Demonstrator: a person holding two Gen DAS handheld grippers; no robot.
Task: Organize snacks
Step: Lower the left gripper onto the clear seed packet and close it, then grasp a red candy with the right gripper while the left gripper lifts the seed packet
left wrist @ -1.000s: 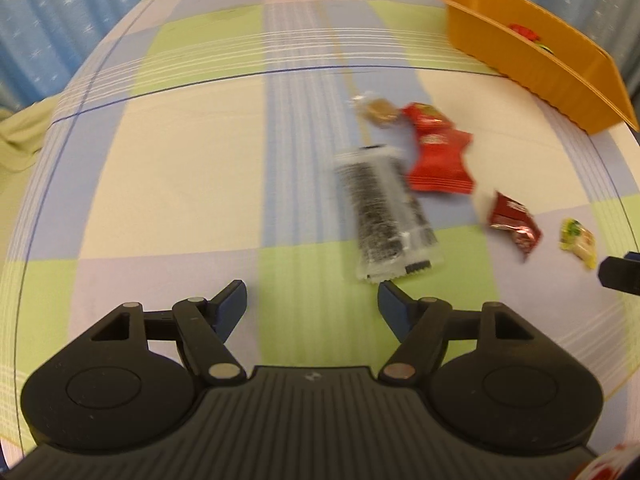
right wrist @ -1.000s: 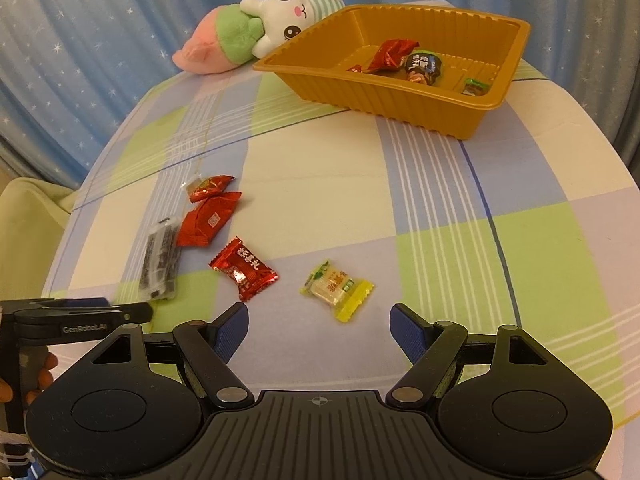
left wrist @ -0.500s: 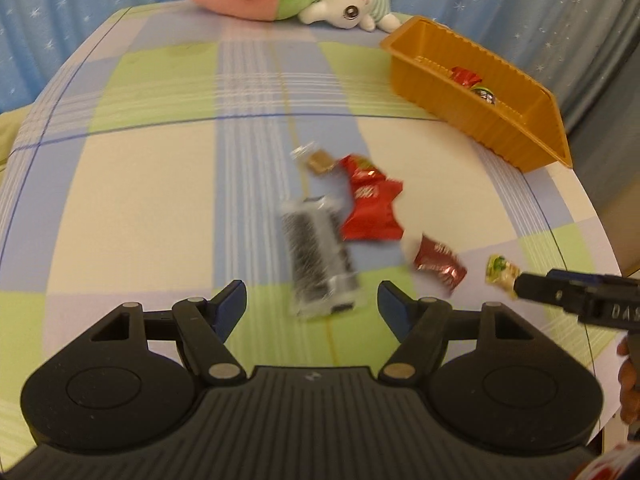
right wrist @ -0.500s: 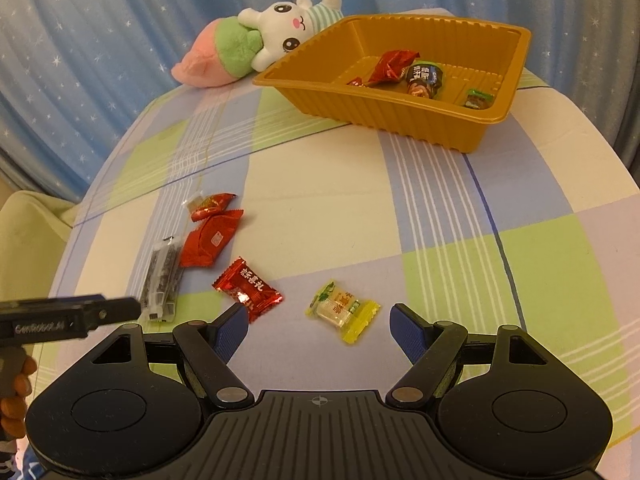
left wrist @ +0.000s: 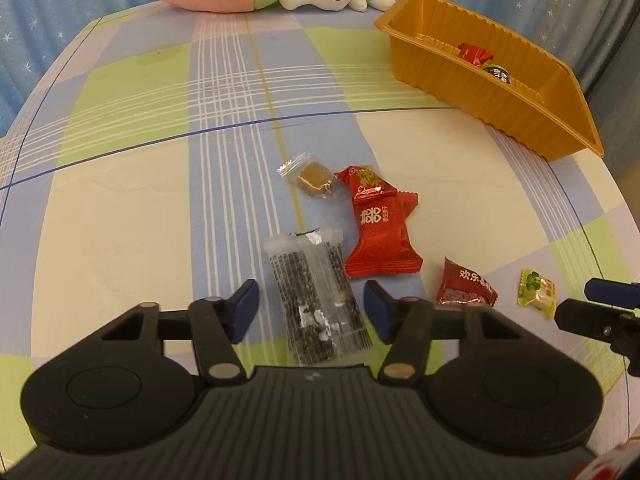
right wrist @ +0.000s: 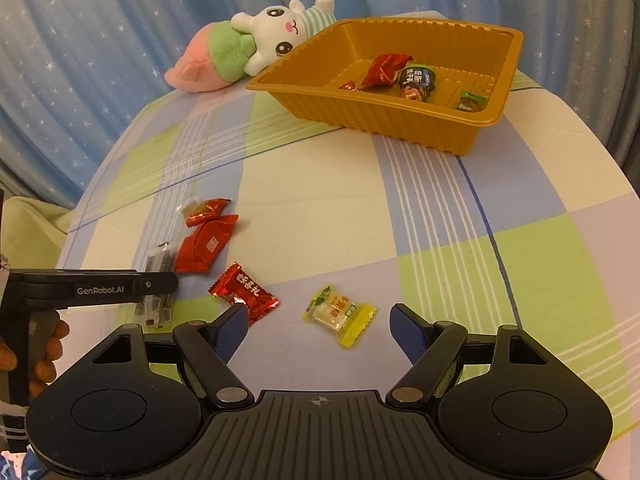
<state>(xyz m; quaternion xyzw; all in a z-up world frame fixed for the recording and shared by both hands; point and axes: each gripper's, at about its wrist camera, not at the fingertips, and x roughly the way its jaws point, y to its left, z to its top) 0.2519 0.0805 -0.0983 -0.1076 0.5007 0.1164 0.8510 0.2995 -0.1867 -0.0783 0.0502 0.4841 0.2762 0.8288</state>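
A clear plastic packet of dark sesame snack (left wrist: 318, 300) lies on the checked tablecloth (left wrist: 120, 220) between the closing, not yet touching fingers of the left gripper (left wrist: 310, 310). The right gripper (right wrist: 316, 330) hovers spread over a yellow-wrapped candy (right wrist: 340, 314). The slick film may slip free short of the orange plastic tray (left wrist: 520, 108).

The left hand-held gripper (left wrist: 310, 306) is closing, pads apart; the right hand-held gripper (right wrist: 318, 326) stands spread wide.

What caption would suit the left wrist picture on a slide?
Left tool closing around a clear packet of dark snack, not yet gripping; other sweets and the orange tray beyond.
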